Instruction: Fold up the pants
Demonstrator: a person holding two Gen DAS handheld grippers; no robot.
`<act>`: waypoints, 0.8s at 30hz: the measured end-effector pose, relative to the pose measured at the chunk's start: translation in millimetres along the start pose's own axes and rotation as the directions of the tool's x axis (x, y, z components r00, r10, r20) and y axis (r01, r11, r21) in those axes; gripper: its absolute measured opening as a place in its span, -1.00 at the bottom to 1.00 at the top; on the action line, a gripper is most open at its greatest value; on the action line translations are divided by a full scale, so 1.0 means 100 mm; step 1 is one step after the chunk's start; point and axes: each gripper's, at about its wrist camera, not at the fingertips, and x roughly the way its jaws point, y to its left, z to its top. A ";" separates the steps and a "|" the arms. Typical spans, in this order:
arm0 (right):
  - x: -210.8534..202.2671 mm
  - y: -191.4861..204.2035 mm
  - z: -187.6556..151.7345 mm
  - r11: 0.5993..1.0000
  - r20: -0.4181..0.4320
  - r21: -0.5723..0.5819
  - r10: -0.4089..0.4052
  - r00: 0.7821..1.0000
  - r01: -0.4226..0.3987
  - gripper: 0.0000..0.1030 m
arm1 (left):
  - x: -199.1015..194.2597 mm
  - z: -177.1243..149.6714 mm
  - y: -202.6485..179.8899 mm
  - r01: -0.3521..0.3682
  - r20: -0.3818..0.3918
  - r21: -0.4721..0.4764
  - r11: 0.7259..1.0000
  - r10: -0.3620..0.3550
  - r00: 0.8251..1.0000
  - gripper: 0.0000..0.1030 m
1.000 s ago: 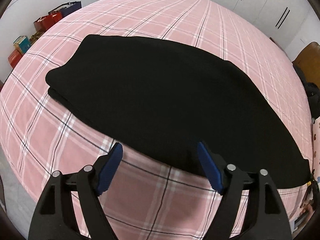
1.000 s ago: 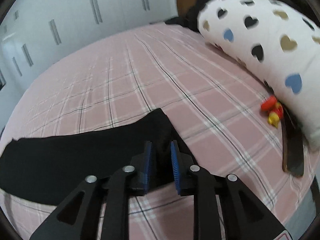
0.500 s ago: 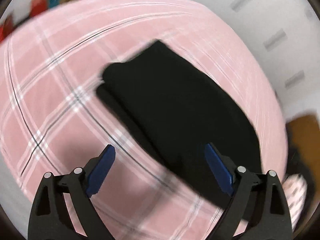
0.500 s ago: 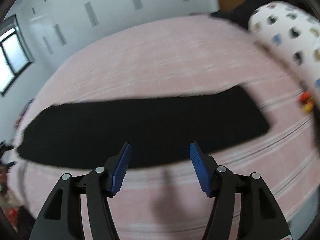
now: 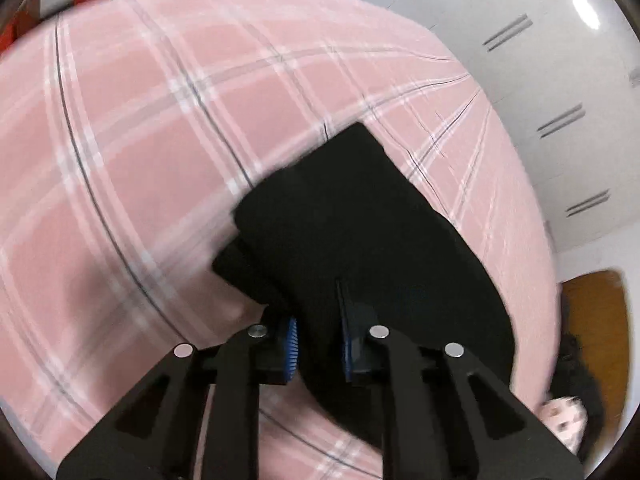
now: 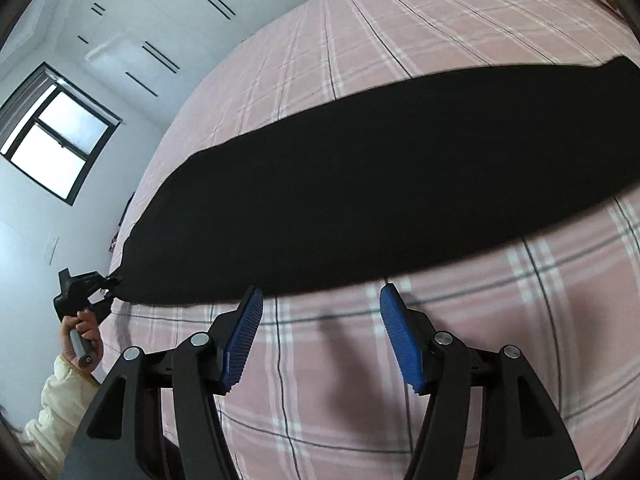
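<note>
Black pants (image 6: 380,200) are lying in a long folded strip across the pink plaid bed (image 6: 460,32). Left hand-held gripper (image 5: 316,344) is pinched tight on the near corner of one end. Right hand-held gripper (image 6: 320,332) hangs over the sheet just beside the pants' near edge, fingers spread wide, gripping nothing.

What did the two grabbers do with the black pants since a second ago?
The left hand-held gripper, wide open before, moved to one end of the pants and shut on the cloth. The right hand-held gripper, which was pinching the other end, let go, opened and pulled back. The pants still lie stretched out on the pink checked bed.
</note>
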 end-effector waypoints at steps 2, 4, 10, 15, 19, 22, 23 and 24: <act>-0.16 -0.18 0.09 0.999 0.039 0.025 -0.046 0.998 0.045 0.16 | 0.11 0.03 -0.05 -0.064 -0.036 0.077 0.995 0.067 0.997 -0.61; -0.35 -0.49 0.16 0.991 0.080 0.091 -0.108 0.991 0.101 0.16 | 0.04 -0.02 -0.13 -0.111 -0.008 0.140 0.984 0.113 0.994 -0.49; -1.21 -1.74 0.42 0.909 0.185 0.290 -0.361 0.914 0.300 0.20 | -0.44 -0.44 -0.41 -0.253 0.150 0.313 0.915 0.216 0.965 0.05; -1.46 -2.58 0.66 0.866 0.222 0.426 -0.381 0.898 0.263 0.21 | -0.67 -0.88 -0.58 -0.274 0.203 0.382 0.883 0.209 0.957 0.34; -1.27 -2.77 0.77 0.868 0.248 0.456 -0.335 0.909 0.195 0.31 | -0.64 -1.20 -0.75 -0.241 0.191 0.415 0.877 0.175 0.966 0.45; -1.16 -2.71 0.78 0.876 0.292 0.437 -0.352 0.889 0.204 0.27 | -0.49 -1.38 -0.86 -0.231 0.155 0.441 0.867 0.179 0.971 0.49; -1.12 -2.70 0.82 0.876 0.297 0.436 -0.355 0.886 0.204 0.19 | -0.46 -1.43 -0.88 -0.221 0.140 0.439 0.871 0.177 0.974 0.49; -1.10 -2.71 0.85 0.879 0.300 0.435 -0.347 0.889 0.196 -0.21 | -0.47 -1.50 -0.88 -0.210 0.130 0.434 0.876 0.170 0.977 0.49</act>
